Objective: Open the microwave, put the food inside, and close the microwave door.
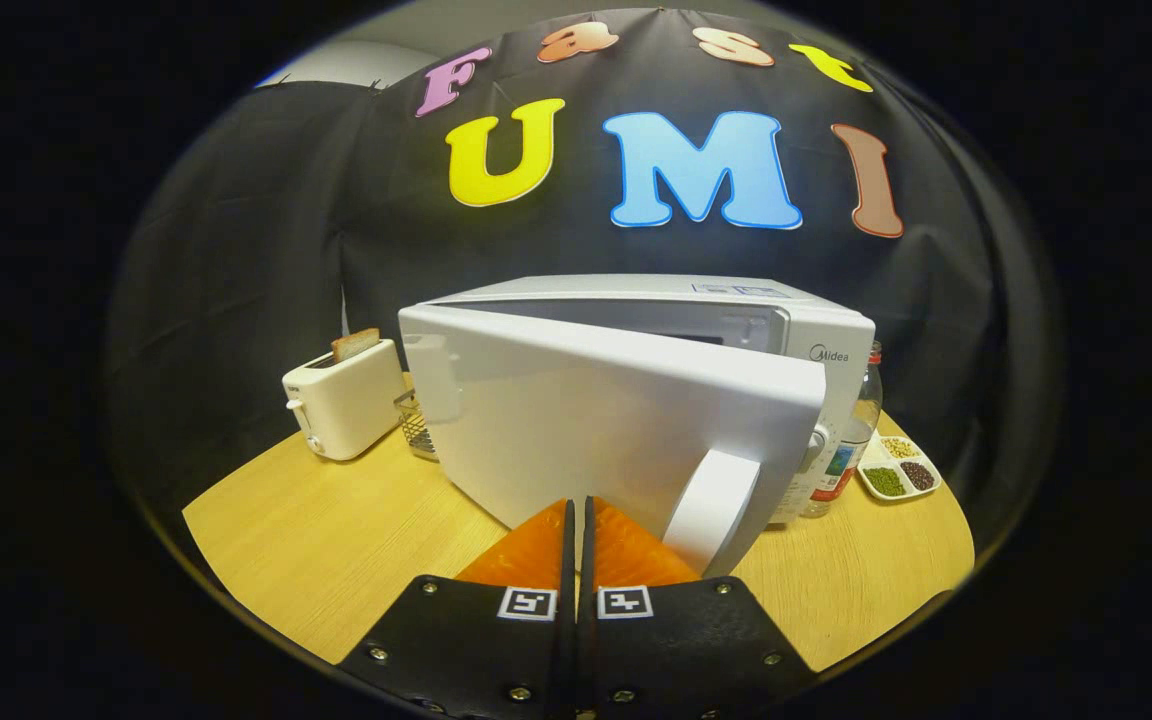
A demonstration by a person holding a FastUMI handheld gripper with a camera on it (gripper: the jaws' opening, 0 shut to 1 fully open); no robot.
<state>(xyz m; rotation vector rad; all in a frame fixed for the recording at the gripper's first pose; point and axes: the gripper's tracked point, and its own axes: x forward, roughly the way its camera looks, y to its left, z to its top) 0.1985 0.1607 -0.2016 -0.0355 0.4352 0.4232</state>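
1. The jaws of the gripper (577, 505) are held together, gripping nothing.
2. The microwave (796, 335) is set on the table (316, 540); its door (576, 420), partly open, is positioned just ahead of the jaws.
3. A toaster (344, 400) is placed beside it.

A wooden table (316, 540) carries everything. A microwave (636, 400) is set at its middle, door ajar. To the left a toaster (344, 400) is placed, a wire basket (416, 425) between them. To the right a bottle (851, 440) and a tray (898, 467) of grains are seen.
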